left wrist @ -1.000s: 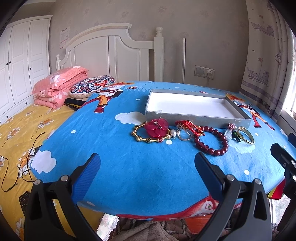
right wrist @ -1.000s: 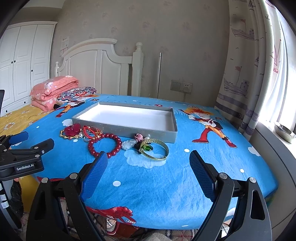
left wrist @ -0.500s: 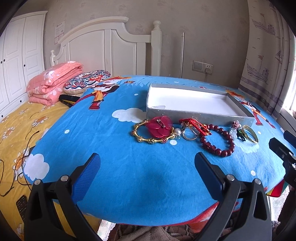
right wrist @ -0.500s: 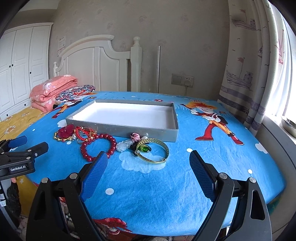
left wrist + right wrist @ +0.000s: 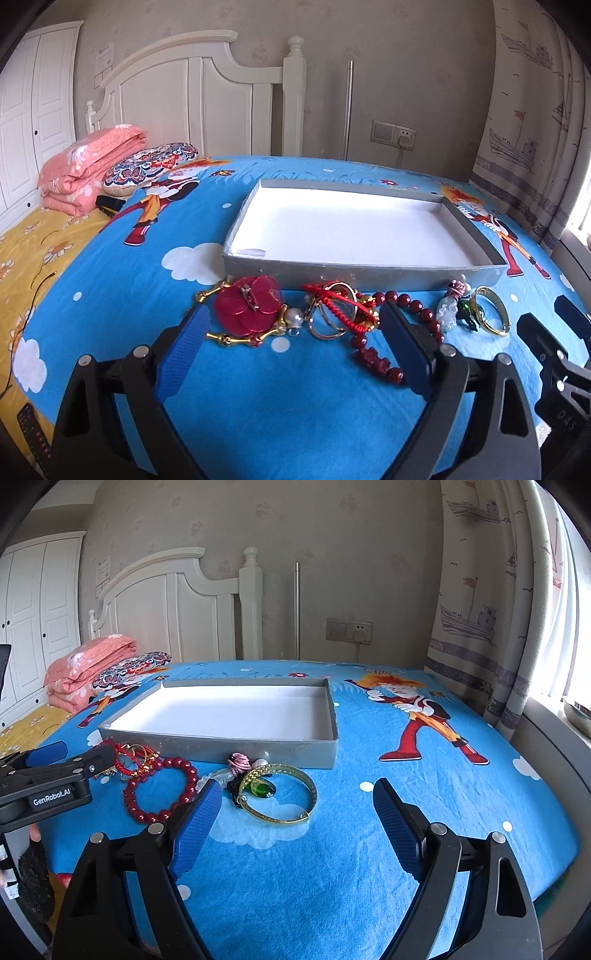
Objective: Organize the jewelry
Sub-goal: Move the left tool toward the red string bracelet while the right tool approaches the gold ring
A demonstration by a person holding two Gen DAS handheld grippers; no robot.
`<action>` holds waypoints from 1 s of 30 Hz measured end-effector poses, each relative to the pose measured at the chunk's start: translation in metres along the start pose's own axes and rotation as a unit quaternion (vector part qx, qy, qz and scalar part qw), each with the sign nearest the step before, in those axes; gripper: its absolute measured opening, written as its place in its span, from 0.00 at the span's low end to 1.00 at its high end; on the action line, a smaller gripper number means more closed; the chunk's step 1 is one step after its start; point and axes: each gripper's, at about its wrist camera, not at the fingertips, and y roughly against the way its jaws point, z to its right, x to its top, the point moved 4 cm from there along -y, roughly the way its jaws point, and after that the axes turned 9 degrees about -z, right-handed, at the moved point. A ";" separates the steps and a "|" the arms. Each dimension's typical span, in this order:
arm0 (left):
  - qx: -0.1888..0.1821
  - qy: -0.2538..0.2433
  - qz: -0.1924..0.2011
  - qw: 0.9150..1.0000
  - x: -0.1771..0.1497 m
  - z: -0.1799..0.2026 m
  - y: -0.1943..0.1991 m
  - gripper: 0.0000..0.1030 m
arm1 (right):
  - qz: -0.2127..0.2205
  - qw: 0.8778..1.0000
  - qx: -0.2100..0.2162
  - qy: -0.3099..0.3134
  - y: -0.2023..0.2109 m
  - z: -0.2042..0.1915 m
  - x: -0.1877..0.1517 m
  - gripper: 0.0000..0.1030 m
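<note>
A shallow grey box with a white floor (image 5: 369, 275) (image 5: 221, 746) lies empty on the blue cartoon cloth. In front of it lies a row of jewelry: a red flower brooch on a gold chain bracelet (image 5: 247, 304), red cord with gold rings (image 5: 334, 308) (image 5: 135, 757), a dark red bead bracelet (image 5: 376, 363) (image 5: 160, 792), a pale pendant with pink tassel (image 5: 448, 312) (image 5: 240, 762), and a gold bangle with a green stone (image 5: 491, 310) (image 5: 277, 794). My left gripper (image 5: 295, 347) is open, low over the brooch and rings. My right gripper (image 5: 295, 819) is open just before the bangle.
A folded pink quilt (image 5: 85, 168) and patterned cushion (image 5: 147, 168) lie at the back left by the white headboard (image 5: 207, 96). A curtain (image 5: 491, 602) hangs at the right. The table's front edge is just under both grippers.
Both grippers have moved forward and lower toward the jewelry row; the pieces now appear larger and closer to the fingers. Both stay open. Nothing on the cloth has moved.
</note>
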 end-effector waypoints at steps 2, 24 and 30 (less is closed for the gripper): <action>-0.006 0.002 -0.006 1.000 0.001 0.007 -0.005 0.81 | -0.002 1.000 0.002 -0.003 -0.003 0.002 0.000 0.76; -0.027 0.003 -0.004 1.000 -0.018 -0.025 0.007 0.08 | -0.029 0.999 0.036 -0.011 -0.022 -0.014 -0.003 0.62; -0.020 0.015 -0.014 1.000 -0.030 -0.052 0.009 0.10 | -0.015 0.998 0.064 0.022 -0.012 -0.042 -0.002 0.62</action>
